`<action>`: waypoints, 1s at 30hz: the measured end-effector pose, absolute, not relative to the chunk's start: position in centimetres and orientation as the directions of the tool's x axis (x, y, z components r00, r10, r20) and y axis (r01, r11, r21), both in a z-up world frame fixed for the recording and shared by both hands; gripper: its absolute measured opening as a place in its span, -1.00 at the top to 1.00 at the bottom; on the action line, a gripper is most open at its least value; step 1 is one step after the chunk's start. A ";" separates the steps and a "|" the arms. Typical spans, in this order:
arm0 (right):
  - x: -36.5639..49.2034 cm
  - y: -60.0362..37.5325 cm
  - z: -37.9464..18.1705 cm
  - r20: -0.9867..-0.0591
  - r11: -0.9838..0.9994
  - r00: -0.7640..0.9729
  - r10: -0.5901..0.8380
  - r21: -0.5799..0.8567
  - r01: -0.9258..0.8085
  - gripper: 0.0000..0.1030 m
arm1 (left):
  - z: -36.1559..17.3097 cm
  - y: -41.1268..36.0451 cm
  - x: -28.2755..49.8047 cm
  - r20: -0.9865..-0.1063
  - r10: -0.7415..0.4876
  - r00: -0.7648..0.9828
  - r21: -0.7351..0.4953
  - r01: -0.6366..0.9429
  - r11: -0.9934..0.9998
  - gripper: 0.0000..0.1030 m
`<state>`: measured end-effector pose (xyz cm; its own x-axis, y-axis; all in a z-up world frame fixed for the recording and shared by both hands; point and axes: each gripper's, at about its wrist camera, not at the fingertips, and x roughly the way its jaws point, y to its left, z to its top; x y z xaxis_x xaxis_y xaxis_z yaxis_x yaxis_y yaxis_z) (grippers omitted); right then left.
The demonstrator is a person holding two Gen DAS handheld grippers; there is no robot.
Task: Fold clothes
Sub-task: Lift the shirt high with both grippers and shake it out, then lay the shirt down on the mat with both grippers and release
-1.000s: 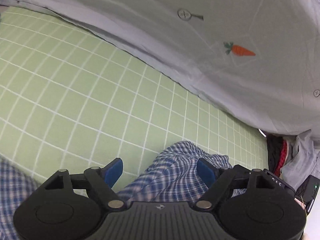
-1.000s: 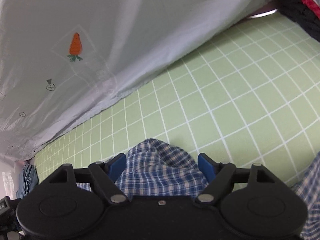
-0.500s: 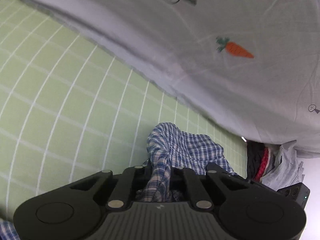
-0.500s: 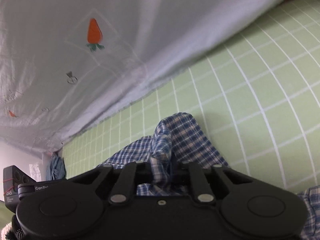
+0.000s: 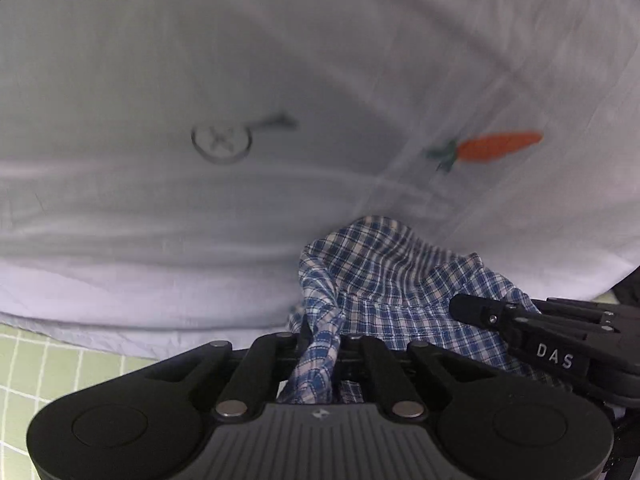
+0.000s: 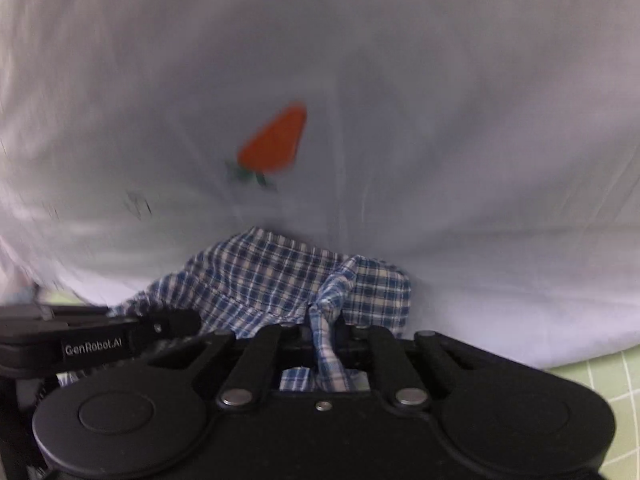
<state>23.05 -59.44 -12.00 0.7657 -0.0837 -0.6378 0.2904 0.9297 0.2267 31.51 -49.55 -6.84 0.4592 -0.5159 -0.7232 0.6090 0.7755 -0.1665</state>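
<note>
Above the green mat [image 5: 48, 356]: plaid garment [image 5: 400, 280], one edge pinched in each closed claw, left [image 5: 320, 344] and right [image 6: 326, 340], side by side, likely carrying a fold over.

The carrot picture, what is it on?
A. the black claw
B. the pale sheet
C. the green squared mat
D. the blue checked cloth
B: the orange carrot is printed on the pale sheet that fills the view behind the checked cloth.
</note>
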 end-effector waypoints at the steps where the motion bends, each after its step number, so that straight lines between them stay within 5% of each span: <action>1: 23.4 -59.2 -12.6 -0.648 0.935 0.756 -0.092 0.205 0.290 0.89 | -7.7 -49.9 31.7 -0.732 -0.504 0.458 -0.153 0.610 0.777 0.92; 8: 25.2 -58.5 -14.9 -0.697 0.950 0.702 -0.147 0.099 0.297 0.79 | -9.5 -50.9 32.6 -0.765 -0.477 0.433 -0.122 0.630 0.767 0.79; 10: 25.5 -58.9 -14.1 -0.700 0.946 0.693 -0.171 0.081 0.315 0.20 | -8.8 -50.5 33.1 -0.768 -0.473 0.433 -0.129 0.618 0.776 0.49; 12: 24.1 -59.7 -12.0 -0.672 0.931 0.722 -0.168 0.132 0.339 -0.03 | -7.5 -49.3 33.0 -0.743 -0.478 0.468 -0.139 0.590 0.795 -0.30; 14: 22.8 -60.5 -9.9 -0.642 0.914 0.749 -0.167 0.183 0.361 -0.28 | -5.7 -47.5 32.3 -0.711 -0.497 0.497 -0.171 0.563 0.809 -0.54; 16: 20.2 -61.1 -7.6 -0.603 0.896 0.779 -0.171 0.234 0.377 -0.54 | -3.8 -45.5 31.2 -0.689 -0.506 0.518 -0.196 0.538 0.819 -0.56; 21: 9.6 -60.0 -4.2 -0.590 0.871 0.764 -0.259 0.198 0.449 -0.60 | 0.0 -38.1 24.2 -0.649 -0.470 0.598 -0.210 0.453 0.867 -0.72; 30: -13.9 -54.1 -10.1 -0.773 0.718 0.516 -0.369 0.115 0.686 -0.54 | -4.6 -21.4 5.8 -0.834 -0.242 0.496 -0.121 0.264 0.957 -0.72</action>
<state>-13.93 -54.06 -10.15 0.5160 -0.3693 -0.7729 0.6863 0.7181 0.1151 5.79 -21.40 -4.62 0.4962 -0.2422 -0.8338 0.2637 0.9570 -0.1211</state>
